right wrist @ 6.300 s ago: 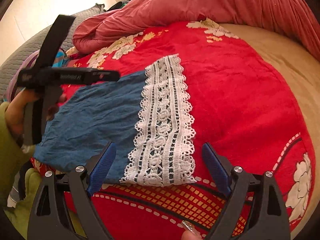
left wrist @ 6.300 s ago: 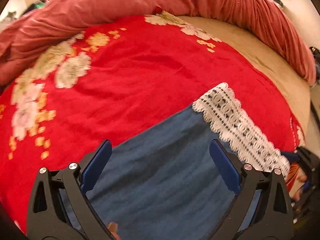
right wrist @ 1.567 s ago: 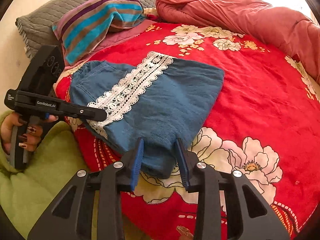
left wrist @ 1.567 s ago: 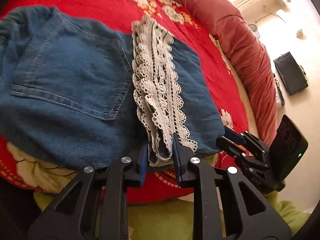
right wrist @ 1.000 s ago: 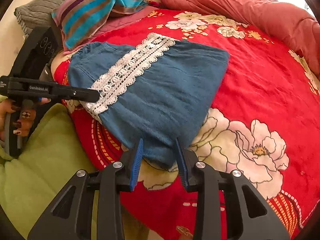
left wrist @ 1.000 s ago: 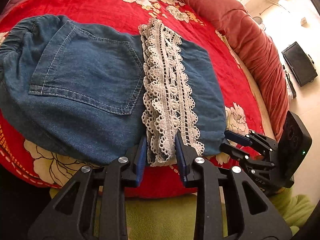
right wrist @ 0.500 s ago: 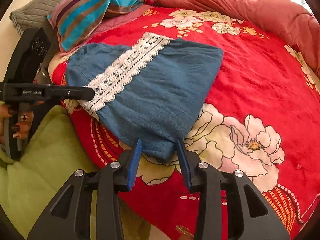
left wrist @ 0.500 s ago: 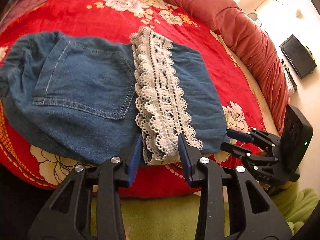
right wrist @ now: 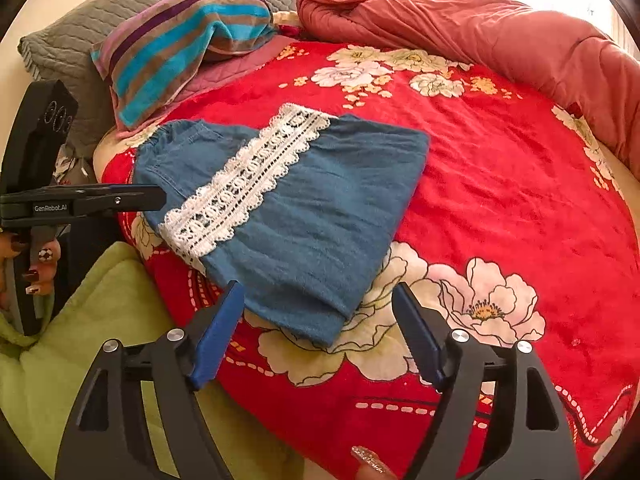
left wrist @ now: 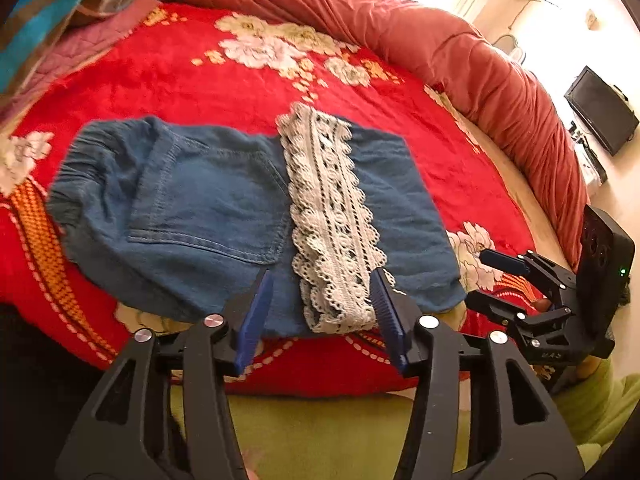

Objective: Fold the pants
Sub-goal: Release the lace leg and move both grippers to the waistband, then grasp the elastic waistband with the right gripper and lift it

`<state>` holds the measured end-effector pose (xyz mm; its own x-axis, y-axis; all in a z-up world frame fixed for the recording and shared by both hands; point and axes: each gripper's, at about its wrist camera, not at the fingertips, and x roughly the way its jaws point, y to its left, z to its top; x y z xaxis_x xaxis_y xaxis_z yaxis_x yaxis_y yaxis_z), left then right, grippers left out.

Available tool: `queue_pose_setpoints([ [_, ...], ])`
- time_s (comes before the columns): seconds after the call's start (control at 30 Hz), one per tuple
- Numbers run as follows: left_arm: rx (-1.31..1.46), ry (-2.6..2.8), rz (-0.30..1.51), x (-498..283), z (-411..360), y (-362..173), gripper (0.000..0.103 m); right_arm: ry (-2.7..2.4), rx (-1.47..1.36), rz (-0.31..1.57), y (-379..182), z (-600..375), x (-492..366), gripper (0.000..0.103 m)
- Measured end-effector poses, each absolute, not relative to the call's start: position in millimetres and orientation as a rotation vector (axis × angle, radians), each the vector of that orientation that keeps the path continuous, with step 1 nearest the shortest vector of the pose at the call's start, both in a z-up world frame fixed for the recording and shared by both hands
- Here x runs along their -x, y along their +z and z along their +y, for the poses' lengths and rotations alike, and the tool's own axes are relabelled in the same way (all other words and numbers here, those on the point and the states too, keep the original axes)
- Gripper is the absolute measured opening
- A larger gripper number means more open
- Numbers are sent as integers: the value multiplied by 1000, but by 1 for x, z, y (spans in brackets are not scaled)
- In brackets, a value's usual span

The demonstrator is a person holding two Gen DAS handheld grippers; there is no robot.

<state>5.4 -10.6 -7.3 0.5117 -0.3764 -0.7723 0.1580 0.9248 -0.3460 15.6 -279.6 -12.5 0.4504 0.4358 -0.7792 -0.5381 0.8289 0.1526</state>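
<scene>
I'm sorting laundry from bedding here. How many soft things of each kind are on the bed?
Pants: 1
Striped towel: 1
Grey pillow: 1
Red flowered blanket: 1
Rust-red quilt: 1
Total: 5

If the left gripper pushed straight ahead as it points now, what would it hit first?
Probably the white lace trim along the hem of the folded blue denim pants; its near end lies between the open jaws of the left gripper. Depth is unclear.
</scene>
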Motion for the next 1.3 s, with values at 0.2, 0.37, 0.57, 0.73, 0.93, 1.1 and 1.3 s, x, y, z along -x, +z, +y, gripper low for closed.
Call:
queue_pose_setpoints([
  [0.2,214,-279,951,0,-3,1,59,619,112,898,-2,-268,-18,88],
  [0.37,202,-242,925,4,6,6,72,628,125,871,8,-260,-18,88],
  [0.57,198,-189,892,9,22,12,77,635,138,817,29,-248,-22,96],
  [0.73,212,-152,872,12,36,15,81,664,160,781,44,-232,-29,96],
  [0.93,235,-134,862,15,48,15,86,725,162,761,59,-207,-40,96],
  [1.1,252,-110,858,15,59,13,88,765,177,757,67,-181,-51,96],
  [1.3,292,-81,870,10,77,4,89,804,216,771,68,-150,-67,96],
])
